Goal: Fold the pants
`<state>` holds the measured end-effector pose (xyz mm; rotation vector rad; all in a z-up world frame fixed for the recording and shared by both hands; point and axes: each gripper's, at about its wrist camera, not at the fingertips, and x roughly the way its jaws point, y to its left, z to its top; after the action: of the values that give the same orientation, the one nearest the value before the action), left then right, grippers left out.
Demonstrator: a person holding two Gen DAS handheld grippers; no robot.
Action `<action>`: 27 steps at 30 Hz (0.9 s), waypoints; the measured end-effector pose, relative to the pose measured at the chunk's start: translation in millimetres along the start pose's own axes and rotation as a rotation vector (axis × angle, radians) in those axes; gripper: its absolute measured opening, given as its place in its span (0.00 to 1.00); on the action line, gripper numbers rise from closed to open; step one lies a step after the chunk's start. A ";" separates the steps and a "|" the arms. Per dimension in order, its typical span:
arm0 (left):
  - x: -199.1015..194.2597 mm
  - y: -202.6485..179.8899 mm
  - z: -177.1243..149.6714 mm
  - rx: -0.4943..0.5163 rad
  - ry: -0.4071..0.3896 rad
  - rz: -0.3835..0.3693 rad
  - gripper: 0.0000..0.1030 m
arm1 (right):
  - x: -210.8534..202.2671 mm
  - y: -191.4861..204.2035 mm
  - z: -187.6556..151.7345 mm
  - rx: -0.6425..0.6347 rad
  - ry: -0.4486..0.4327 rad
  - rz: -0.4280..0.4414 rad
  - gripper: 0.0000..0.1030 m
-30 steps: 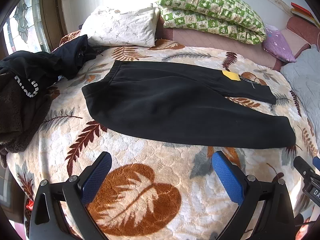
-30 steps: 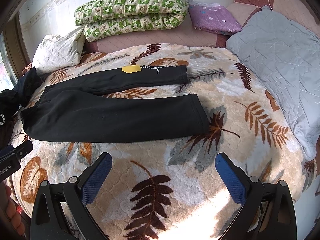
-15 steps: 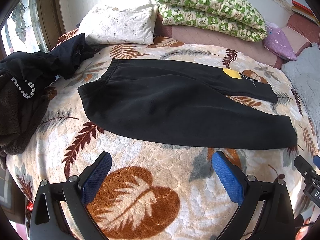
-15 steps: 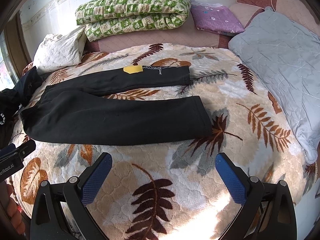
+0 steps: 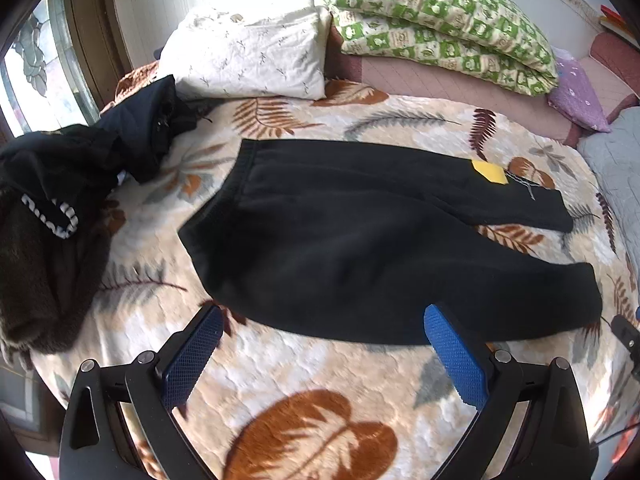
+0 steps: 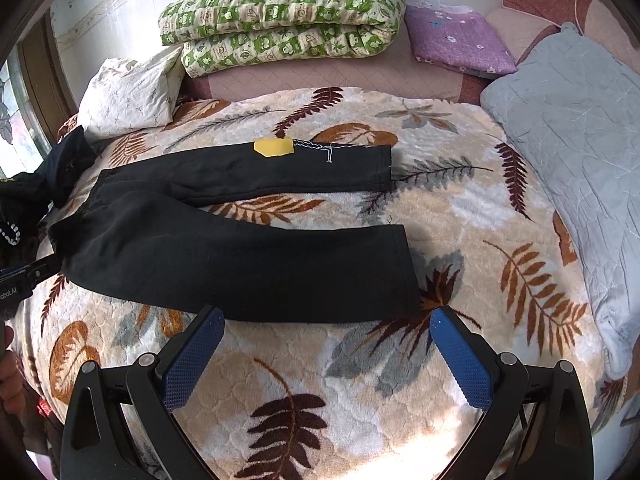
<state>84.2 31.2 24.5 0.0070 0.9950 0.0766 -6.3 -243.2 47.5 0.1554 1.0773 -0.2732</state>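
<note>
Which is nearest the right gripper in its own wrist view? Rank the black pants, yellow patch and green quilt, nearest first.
1. Black pants, near leg just ahead of the right gripper.
2. Yellow patch, on the far leg.
3. Green quilt, at the back.

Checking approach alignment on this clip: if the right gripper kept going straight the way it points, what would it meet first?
Probably the near leg of the black pants, close to its hem, lying flat on the leaf-print blanket. The open right gripper is aimed there with nothing between, though depth is uncertain.

Partial white lettering "obot.AI" on the left tool (image 6: 16, 280), seen at the frame edge
</note>
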 end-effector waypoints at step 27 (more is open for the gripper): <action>237.9 110.7 204.8 -0.166 0.415 -0.103 0.98 | 207.8 -95.9 173.8 0.234 0.307 0.221 0.88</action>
<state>378.0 163.7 -58.7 -0.2198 1.3988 0.0668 204.9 -409.5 -54.3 0.5368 1.3181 -0.1781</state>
